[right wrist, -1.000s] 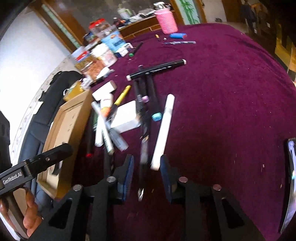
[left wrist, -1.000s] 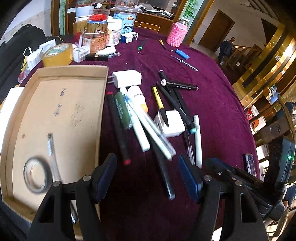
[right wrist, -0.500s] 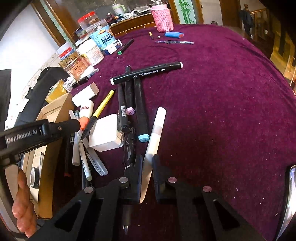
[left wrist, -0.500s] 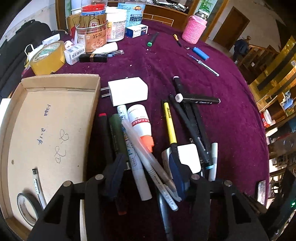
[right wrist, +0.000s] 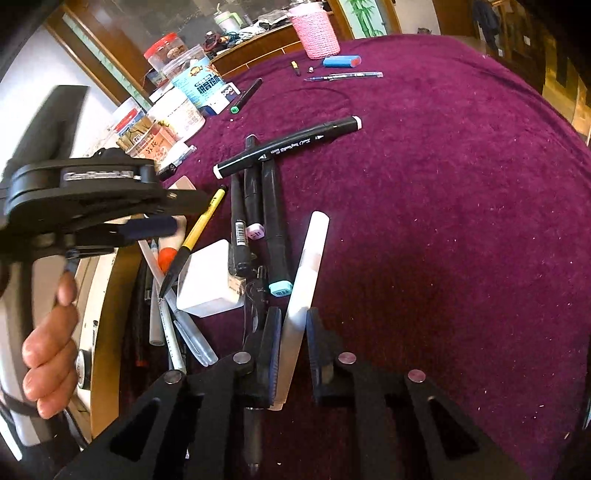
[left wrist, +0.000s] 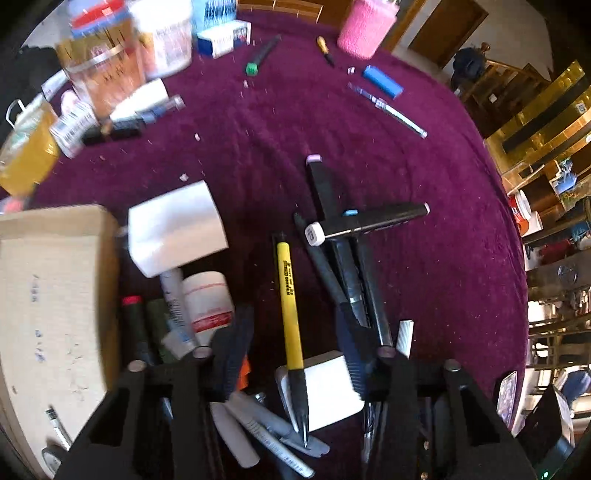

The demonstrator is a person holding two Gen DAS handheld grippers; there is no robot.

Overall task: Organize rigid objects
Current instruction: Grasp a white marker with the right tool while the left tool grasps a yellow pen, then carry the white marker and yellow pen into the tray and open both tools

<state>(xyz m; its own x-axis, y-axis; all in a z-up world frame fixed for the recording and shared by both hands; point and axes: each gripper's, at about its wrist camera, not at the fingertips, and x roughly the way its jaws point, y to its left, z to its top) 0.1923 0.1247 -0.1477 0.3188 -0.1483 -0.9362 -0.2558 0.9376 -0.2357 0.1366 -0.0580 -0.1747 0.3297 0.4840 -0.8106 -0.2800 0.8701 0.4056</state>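
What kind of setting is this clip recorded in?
Probably a lived-in home or guesthouse room, not a lab: a round table under a purple velvet cloth, food jars crowded at its far edge, and dark wooden doors and panelling behind.

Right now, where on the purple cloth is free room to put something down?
Bare cloth lies right of the white pen, out to the table edge, and between the black marker and the pink holder. It is crowded between the cardboard tray and the white pen.
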